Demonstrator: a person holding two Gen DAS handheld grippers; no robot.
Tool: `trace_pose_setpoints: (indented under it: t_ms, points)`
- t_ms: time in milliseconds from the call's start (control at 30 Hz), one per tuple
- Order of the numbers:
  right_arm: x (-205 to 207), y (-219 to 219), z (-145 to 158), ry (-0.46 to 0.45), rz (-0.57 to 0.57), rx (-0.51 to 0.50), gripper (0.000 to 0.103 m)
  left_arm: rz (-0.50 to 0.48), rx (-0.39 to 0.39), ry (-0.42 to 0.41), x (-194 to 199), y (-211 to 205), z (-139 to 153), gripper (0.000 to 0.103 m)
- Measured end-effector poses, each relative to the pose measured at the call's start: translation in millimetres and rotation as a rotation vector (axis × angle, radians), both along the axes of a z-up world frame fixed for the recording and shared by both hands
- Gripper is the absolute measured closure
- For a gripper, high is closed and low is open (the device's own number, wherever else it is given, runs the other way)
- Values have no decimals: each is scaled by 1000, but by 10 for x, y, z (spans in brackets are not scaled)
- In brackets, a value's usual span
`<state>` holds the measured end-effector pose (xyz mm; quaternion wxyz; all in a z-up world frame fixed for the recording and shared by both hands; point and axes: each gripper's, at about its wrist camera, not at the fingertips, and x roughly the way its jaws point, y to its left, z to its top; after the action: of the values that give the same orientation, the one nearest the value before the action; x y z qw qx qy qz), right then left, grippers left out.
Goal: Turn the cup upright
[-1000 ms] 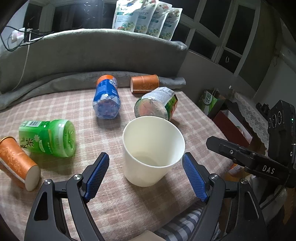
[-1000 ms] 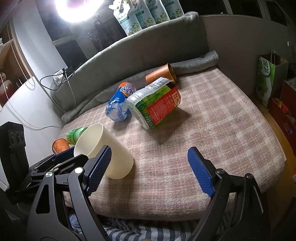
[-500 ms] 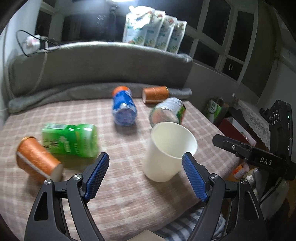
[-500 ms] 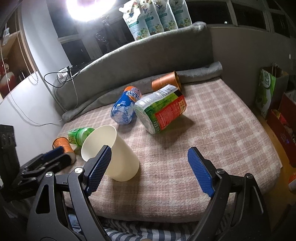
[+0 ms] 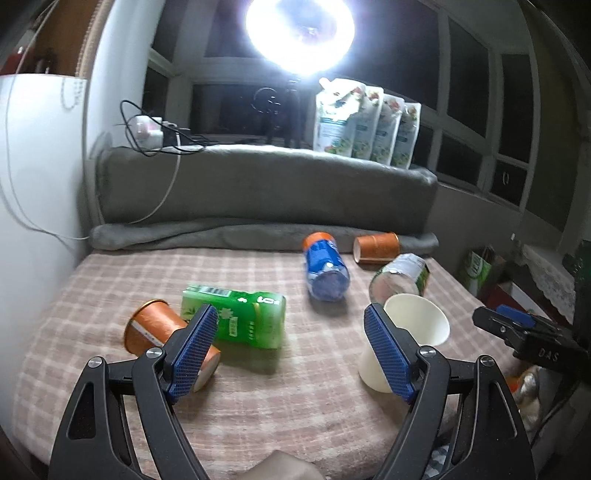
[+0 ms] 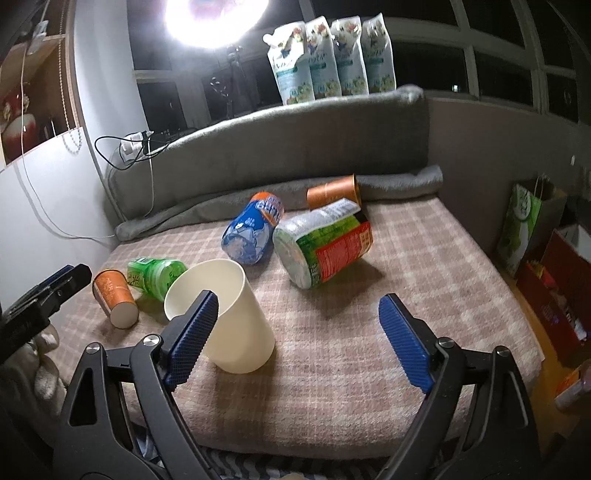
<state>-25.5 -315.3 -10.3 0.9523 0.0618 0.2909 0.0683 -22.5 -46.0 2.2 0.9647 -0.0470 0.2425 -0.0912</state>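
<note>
**Cream paper cup standing mouth-up on the plaid bed**

Little of the writing is legible: the other gripper's body, seen at the right edge of the left wrist view, reads "DAS", and the blue bottle (image 6: 255, 230) carries white lettering too blurred to make out. The clear-wrapped roll (image 6: 323, 249) has a green and red label with small print that cannot be read. Four green-and-white refill pouches (image 6: 332, 55) stand in a row on the sill.

The surface is a bed covered by a pink-and-beige plaid blanket (image 6: 424, 266), backed by a grey padded headboard (image 5: 266, 184) under dark window panes and a bright round lamp (image 5: 299, 33). A green bottle (image 5: 236, 319) and two orange tubes (image 5: 162, 334) (image 5: 376, 248) lie on their sides.

The cream paper cup (image 6: 225, 314) stands near the front edge of the bed, base down, mouth up, its long axis tilted in the fisheye views. The left gripper (image 5: 291, 354) has its fingers spread wide, holding nothing, the cup just beyond its right finger. The right gripper (image 6: 299, 343) is likewise wide apart and empty, the cup behind its left finger.
</note>
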Motion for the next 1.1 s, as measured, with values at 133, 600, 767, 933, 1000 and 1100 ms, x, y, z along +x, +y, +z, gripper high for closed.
trace_pose_setpoints:
  t_ms: [133, 600, 767, 933, 1000, 1100]
  points:
    - [-34, 51, 23, -33, -18, -48, 12, 15, 9, -8, -6, 0, 0, 20]
    - [-77, 76, 54, -86, -41, -74, 0, 46, 42, -27, -39, 4, 33, 18]
    - [-77, 78, 36, -80, -42, -73, 0, 64, 42, -44, -62, 27, 46, 10]
    - [-72, 72, 13, -75, -43, -70, 0, 64, 45, -48, -63, 32, 58, 10]
    - [-68, 61, 5, -72, -44, -68, 0, 64, 43, -44, -61, 32, 56, 10]
    - [-67, 50, -8, -67, -46, -68, 0, 63, 41, -40, -53, 40, 61, 10]
